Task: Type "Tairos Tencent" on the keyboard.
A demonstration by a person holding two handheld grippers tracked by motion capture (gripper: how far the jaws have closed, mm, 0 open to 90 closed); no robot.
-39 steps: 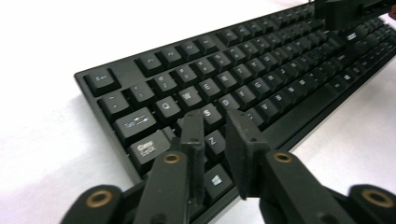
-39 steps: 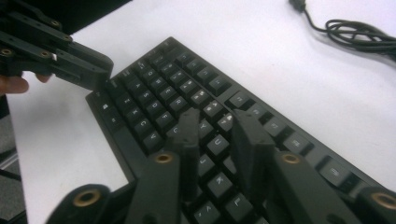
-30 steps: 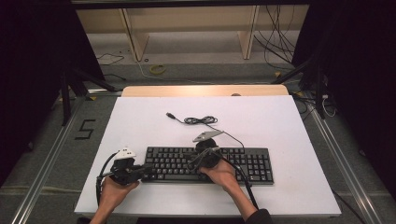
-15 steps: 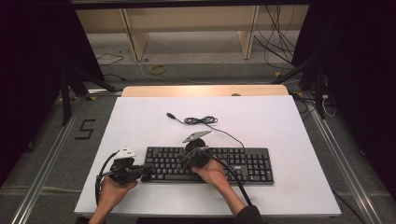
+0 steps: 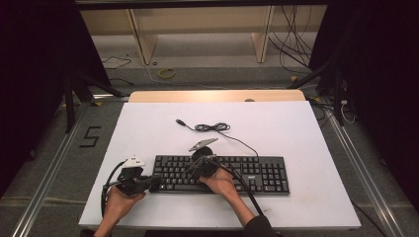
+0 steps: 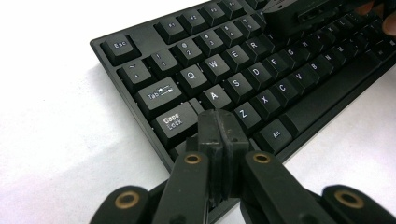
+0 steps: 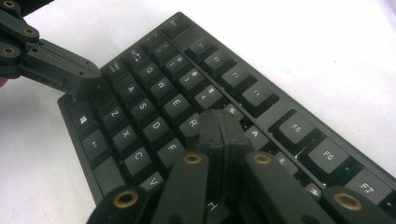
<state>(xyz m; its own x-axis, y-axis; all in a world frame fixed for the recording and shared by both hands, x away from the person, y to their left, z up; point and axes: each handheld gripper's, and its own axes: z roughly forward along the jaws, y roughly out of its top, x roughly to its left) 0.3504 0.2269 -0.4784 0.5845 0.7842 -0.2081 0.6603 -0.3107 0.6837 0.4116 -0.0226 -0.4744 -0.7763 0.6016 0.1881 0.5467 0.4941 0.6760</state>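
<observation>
Right hand-held gripper (image 5: 201, 165) shifted left along keyboard since earlier frame, now over left-centre keys; jaws shut, empty, tips above R/T keys. Left hand-held gripper (image 5: 150, 182) unmoved at keyboard's left end, jaws shut, empty, tips over Shift/Z corner. One black keyboard (image 5: 257, 175) lies on white counter (image 5: 306, 133), near front edge. One coiled cable (image 5: 212, 127) behind keyboard. Two hands, two grippers.
</observation>
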